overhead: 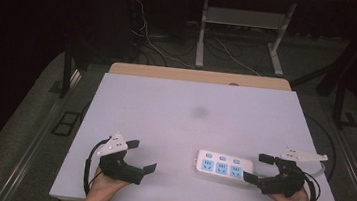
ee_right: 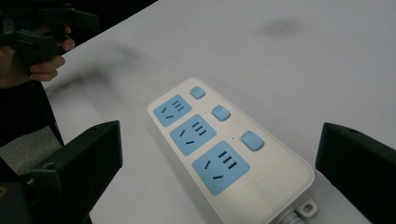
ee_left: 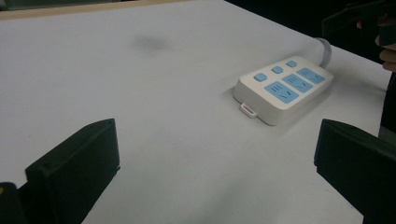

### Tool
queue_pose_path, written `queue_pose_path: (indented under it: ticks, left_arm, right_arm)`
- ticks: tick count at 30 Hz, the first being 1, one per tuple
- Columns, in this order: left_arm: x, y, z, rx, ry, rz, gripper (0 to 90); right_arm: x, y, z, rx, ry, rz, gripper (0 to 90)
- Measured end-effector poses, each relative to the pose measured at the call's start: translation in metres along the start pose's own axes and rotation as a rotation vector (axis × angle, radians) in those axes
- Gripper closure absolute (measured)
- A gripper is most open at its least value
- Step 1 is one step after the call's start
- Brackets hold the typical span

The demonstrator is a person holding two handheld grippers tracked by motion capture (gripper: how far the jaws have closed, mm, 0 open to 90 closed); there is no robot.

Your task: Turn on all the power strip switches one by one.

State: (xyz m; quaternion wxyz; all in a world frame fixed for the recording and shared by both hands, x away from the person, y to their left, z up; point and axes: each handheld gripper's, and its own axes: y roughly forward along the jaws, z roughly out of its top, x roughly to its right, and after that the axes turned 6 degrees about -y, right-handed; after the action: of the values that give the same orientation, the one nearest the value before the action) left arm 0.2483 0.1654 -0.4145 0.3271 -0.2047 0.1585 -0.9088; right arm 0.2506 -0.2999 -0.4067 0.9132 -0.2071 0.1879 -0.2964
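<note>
While both tools hover spread, the right tool (overhead: 260,168) beside the power strip (overhead: 223,165) on the worktop (overhead: 175,115), a careless nudge could perhaps push it off the near edge.

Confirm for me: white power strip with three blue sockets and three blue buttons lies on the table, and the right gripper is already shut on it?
Not quite. The right gripper is open, its fingers spread either side of the power strip, as the right gripper view shows. The rest holds: three blue sockets, three blue buttons, lying on the table.
</note>
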Motion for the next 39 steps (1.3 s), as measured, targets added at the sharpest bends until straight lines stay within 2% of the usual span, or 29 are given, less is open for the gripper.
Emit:
queue_pose_path:
  ticks: [11,22,28,39]
  left_arm:
    - [-0.003,0.002,-0.002,-0.010,-0.011,-0.010,0.0]
    - [-0.005,0.003,-0.003,-0.013,-0.017,-0.009,0.0]
    - [-0.007,0.002,-0.003,-0.009,-0.031,-0.010,0.0]
    - [-0.007,0.003,-0.004,-0.015,-0.029,-0.010,0.0]
  right_arm:
    - [0.000,-0.001,0.002,-0.023,-0.006,0.008,0.6]
    - [0.000,-0.007,0.015,-0.073,-0.035,0.009,0.6]
    - [0.004,-0.006,0.022,-0.098,-0.044,0.016,0.6]
    - [0.009,0.001,0.032,-0.177,-0.077,0.031,0.6]
